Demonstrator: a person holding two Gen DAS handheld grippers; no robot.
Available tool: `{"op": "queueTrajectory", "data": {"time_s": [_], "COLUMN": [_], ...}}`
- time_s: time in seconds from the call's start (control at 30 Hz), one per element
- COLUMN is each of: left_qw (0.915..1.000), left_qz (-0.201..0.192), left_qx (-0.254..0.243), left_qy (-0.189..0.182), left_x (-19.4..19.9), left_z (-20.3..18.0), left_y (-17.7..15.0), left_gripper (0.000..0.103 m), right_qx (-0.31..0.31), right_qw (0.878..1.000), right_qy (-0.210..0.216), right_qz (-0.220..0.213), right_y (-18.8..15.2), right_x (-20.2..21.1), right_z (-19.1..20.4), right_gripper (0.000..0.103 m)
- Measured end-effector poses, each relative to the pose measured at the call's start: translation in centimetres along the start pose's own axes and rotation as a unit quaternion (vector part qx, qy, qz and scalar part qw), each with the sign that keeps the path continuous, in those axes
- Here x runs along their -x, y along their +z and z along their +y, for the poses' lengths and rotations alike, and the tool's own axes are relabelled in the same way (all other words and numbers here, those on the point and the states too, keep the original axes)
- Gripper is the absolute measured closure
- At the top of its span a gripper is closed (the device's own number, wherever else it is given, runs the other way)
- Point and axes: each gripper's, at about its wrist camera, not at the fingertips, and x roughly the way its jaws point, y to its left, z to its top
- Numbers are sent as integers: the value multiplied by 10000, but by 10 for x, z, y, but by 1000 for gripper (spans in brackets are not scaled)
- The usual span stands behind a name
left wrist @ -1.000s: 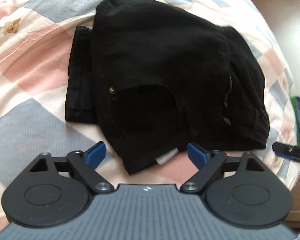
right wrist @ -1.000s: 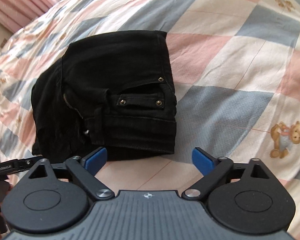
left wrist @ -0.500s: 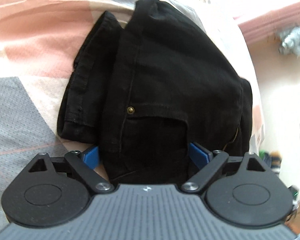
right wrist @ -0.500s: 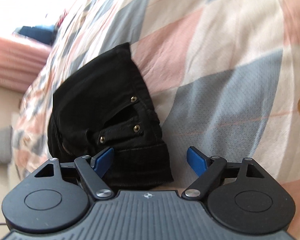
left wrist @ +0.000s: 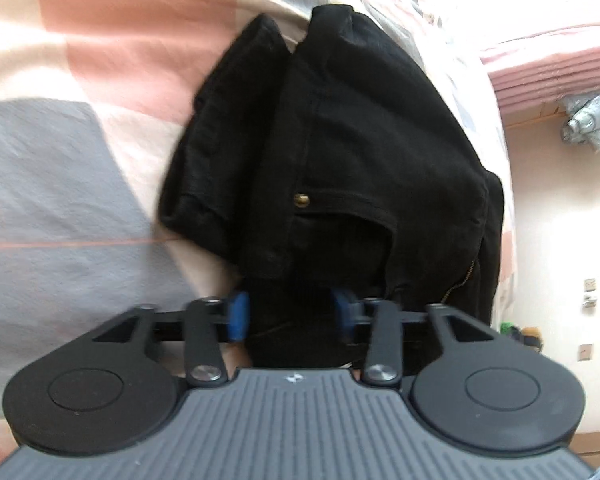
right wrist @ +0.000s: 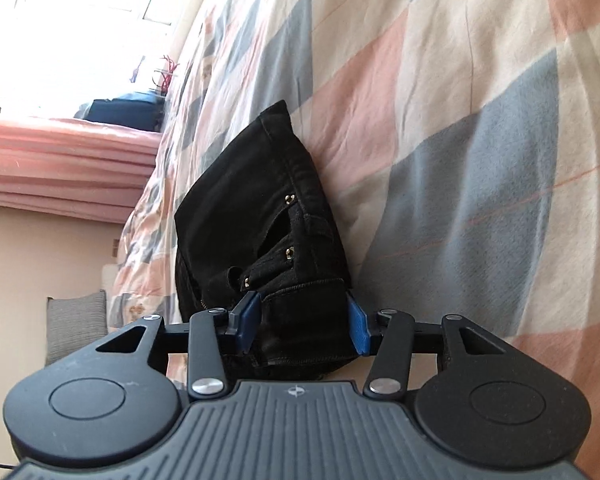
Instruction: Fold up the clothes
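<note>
Folded black jeans [left wrist: 360,152] lie in a thick bundle on a pink, grey and cream checked bedsheet [left wrist: 60,160]. In the left wrist view my left gripper [left wrist: 290,314] has its blue pads pressed against the near end of the bundle, with fabric filling the gap. In the right wrist view the jeans [right wrist: 252,216] show brass rivets and a pocket. My right gripper [right wrist: 303,322] clamps the waistband end between its blue pads. The undersides of the jeans and the layers inside are hidden.
The bedsheet [right wrist: 460,120] stretches far beyond the jeans. A pink ribbed bed edge [right wrist: 60,160] and a dark blue bag [right wrist: 120,110] lie past it, with a grey cushion [right wrist: 76,320] lower down. A crumpled grey cloth [left wrist: 592,124] sits off the bed's right side.
Both grippers moved in low onto opposite ends of the folded jeans and their jaws narrowed from wide open to closed around the fabric. The views tilted as they came down.
</note>
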Motion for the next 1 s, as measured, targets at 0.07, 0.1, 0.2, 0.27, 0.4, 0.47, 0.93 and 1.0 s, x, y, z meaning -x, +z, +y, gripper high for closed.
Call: {"op": "queueTrajectory", "data": {"time_s": [0.07, 0.1, 0.2, 0.27, 0.4, 0.47, 0.93, 1.0], "left_qw": [9996, 9990, 9976, 9977, 9990, 9997, 9808, 9749], "left_qz": [20, 23, 2, -61, -82, -66, -2, -38], "left_qx": [-249, -402, -617, -612, -443, -230, -1626, -1822], "left_qy": [117, 209, 327, 269, -50, -90, 1074, 1278], "left_x": [0, 2, 14, 26, 41, 35, 11, 19], "left_z": [-10, -13, -17, -19, -22, -18, -82, -100], "left_y": [0, -1, -2, -3, -3, -1, -1, -7], "left_gripper": [57, 66, 89, 95, 96, 90, 95, 95], "right_qx": [30, 10, -61, 161, 192, 23, 47, 247], "right_qw": [9999, 9996, 9985, 9984, 9997, 9983, 9986, 9982], "right_qy": [-129, -261, -536, -532, 116, 572, -529, -544], "right_qz": [58, 94, 94, 60, -88, -40, -64, -40], "right_y": [1, 2, 4, 3, -1, -3, -9, -6], "right_x": [-9, -15, -23, -16, 14, 19, -14, -4], "right_z": [-2, -3, 0, 12, 29, 28, 41, 61], "right_gripper": [50, 50, 51, 53, 56, 56, 77, 81]}}
